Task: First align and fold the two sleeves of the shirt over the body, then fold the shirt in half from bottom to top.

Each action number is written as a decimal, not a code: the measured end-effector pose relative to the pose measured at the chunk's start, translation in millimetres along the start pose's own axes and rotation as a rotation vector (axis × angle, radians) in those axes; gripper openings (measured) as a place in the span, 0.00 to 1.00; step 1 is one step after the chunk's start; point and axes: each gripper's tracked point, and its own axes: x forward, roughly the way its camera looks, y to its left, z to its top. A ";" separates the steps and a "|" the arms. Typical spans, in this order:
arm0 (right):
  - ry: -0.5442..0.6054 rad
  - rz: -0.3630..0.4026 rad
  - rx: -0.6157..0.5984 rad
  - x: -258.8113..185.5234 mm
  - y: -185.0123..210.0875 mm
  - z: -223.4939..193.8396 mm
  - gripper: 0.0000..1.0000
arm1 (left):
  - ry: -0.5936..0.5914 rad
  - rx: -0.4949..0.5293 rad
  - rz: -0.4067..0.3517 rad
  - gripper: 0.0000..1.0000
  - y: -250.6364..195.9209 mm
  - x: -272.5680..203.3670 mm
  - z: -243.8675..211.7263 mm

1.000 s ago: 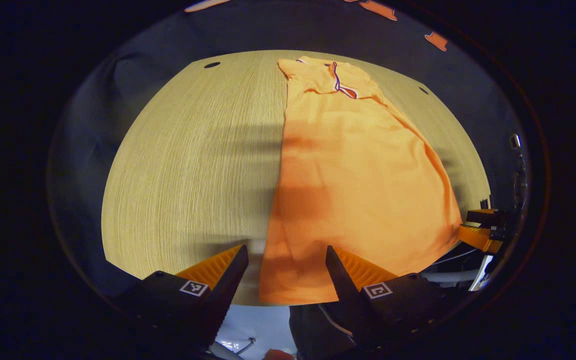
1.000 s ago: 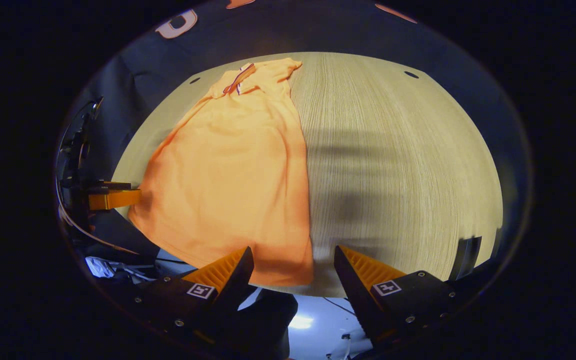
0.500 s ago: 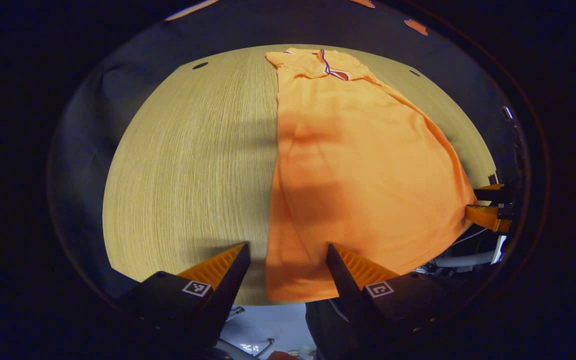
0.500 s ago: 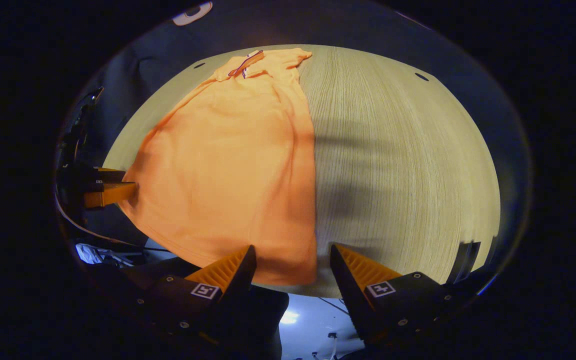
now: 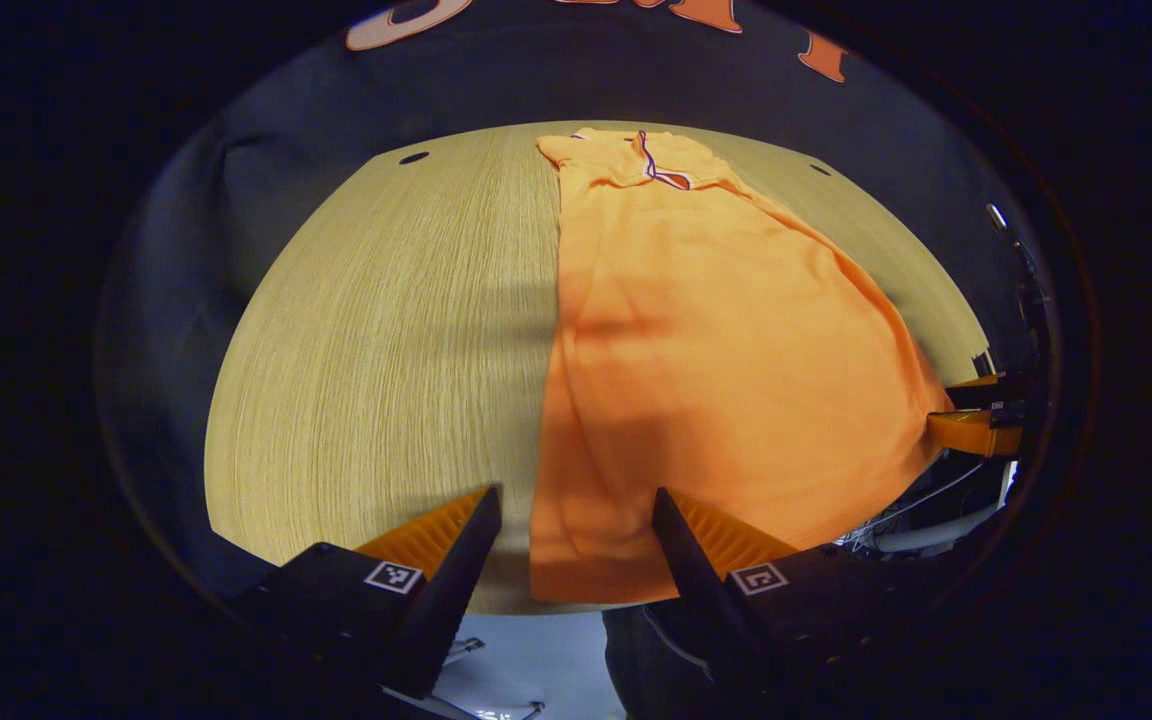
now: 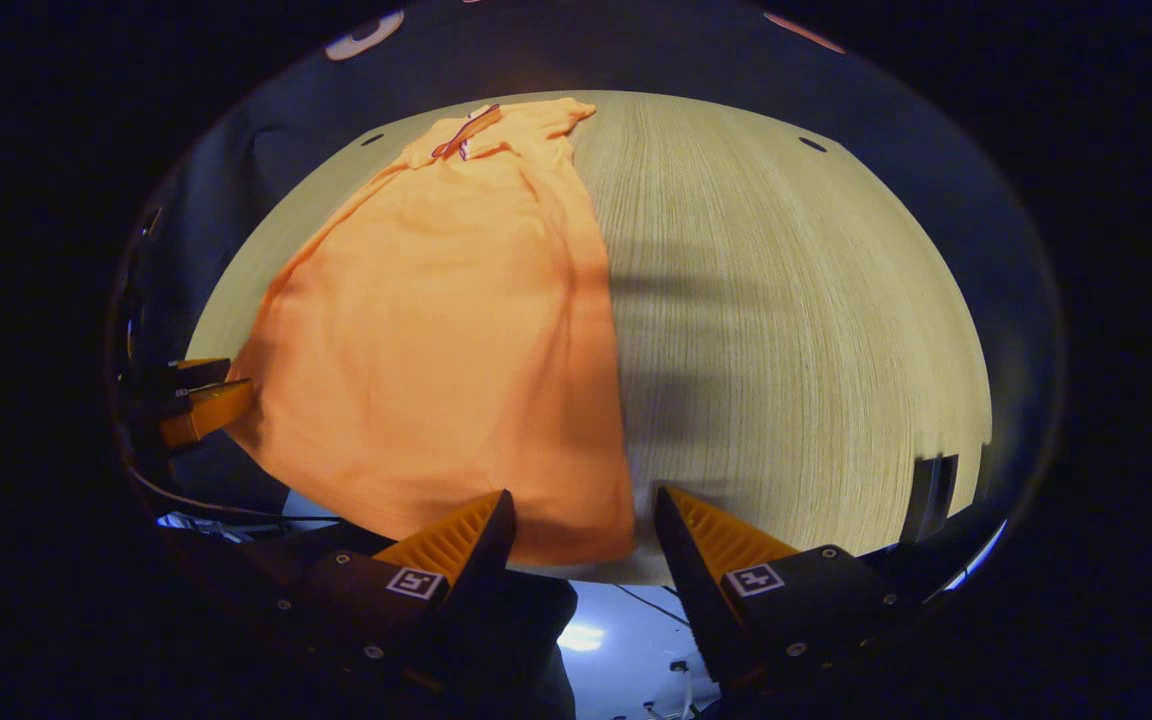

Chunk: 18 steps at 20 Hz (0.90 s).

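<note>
An orange shirt [image 5: 726, 350] lies flat on the wooden table [image 5: 386, 350] as a long strip, with its trimmed collar [image 5: 664, 170] at the far end and its hem at the near edge. My left gripper [image 5: 574, 497] is open, its fingers straddling the hem's left corner without gripping it. In the right gripper view the shirt [image 6: 446, 340] fills the left half of the table [image 6: 786, 330]. There my right gripper [image 6: 584, 495] stands open around the hem's right corner. Each gripper also appears in the other's view, the right gripper [image 5: 976, 415] and the left gripper [image 6: 201, 400], both beside the hem.
Small dark holes [image 5: 414, 157] [image 6: 813, 145] mark the table's far corners. Bare wood stretches to either side of the shirt. A dark upright object [image 6: 936, 485] sits at the near right edge. The floor and some cables [image 6: 636, 600] show below the near edge.
Both grippers have shifted only slightly and stayed open at the hem corners. The shirt has not moved.
</note>
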 end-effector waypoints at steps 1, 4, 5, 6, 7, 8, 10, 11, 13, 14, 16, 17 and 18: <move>0.003 -0.007 0.008 1.3 -3.4 1.3 0.78 | 0.004 -0.013 0.001 0.96 -3.2 -2.3 -1.9; 0.001 -0.044 0.042 2.0 -14.1 1.4 0.53 | 0.012 -0.020 0.004 0.65 -15.9 -2.2 -3.5; -0.002 -0.047 0.060 1.7 -14.4 0.2 0.45 | 0.014 -0.011 -0.013 0.57 -24.0 -0.9 -1.8; -0.007 -0.046 0.071 1.0 -13.4 0.3 0.28 | 0.022 -0.002 -0.010 0.36 -28.3 -1.2 -1.9; 0.001 -0.035 0.052 0.5 -11.4 -2.2 0.20 | 0.024 0.013 0.002 0.23 -30.3 -0.6 -0.4; 0.018 -0.015 0.037 1.1 -6.3 -3.4 0.20 | 0.031 0.036 0.017 0.09 -30.7 1.8 1.0; 0.024 0.022 0.031 -0.7 3.6 -3.7 0.19 | 0.058 0.068 0.025 0.09 -31.3 2.7 1.2; 0.014 0.011 0.025 -0.3 1.4 0.8 0.19 | 0.072 0.066 0.022 0.09 -31.2 2.0 1.1; 0.000 0.000 0.022 3.1 3.4 0.1 0.00 | 0.084 0.057 -0.003 0.09 -31.8 2.4 1.9; 0.010 -0.004 0.019 1.9 3.6 -0.2 0.00 | 0.089 0.044 -0.013 0.09 -31.7 3.0 0.8; 0.022 0.001 0.029 2.4 4.4 1.4 0.01 | 0.085 0.017 -0.023 0.09 -30.6 -1.1 4.3; 0.018 0.015 0.032 1.6 6.5 2.8 0.00 | 0.086 0.005 -0.028 0.09 -32.4 5.2 2.0; 0.009 0.025 0.042 -0.1 7.7 4.2 0.01 | 0.086 0.018 -0.033 0.01 -32.8 3.0 6.7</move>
